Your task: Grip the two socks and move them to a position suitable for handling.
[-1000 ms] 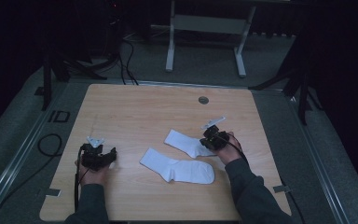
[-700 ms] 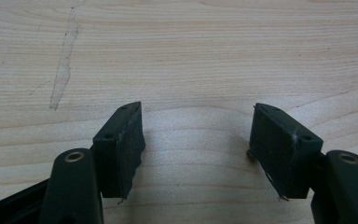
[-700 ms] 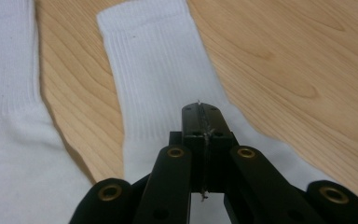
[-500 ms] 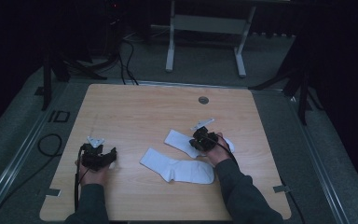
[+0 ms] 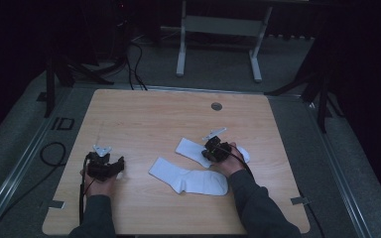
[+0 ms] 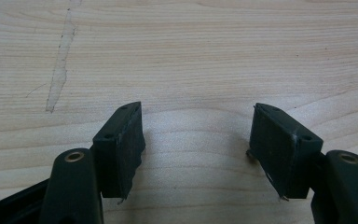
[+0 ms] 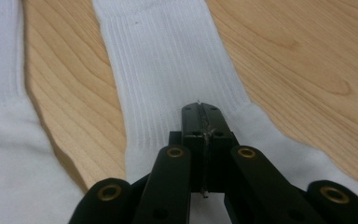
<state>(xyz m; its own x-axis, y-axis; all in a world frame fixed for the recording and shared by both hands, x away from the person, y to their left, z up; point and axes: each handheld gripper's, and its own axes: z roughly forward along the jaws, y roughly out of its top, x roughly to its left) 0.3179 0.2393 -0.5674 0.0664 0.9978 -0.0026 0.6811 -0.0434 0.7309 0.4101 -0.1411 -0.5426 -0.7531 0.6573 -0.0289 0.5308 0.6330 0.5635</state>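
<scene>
Socks lying on wooden table (image 5: pixel 144 119) | far sock (image 7: pixel 168 70) — right gripper (image 7: pixel 201 109) hovering over it, jaws pressed together, gripping nothing | near sock (image 5: pixel 191 178) alongside | left gripper (image 6: pixel 196 144) — resting gaping wide, empty

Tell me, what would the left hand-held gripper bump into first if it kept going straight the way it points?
Probably nothing soon. The left hand-held gripper is open, with bare wooden table ahead, and the way looks free as far as its view shows.

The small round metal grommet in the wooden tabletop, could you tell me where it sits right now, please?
In the high view, the small round metal grommet sits near the far edge of the light wooden table, right of centre, beyond the right gripper.
</scene>
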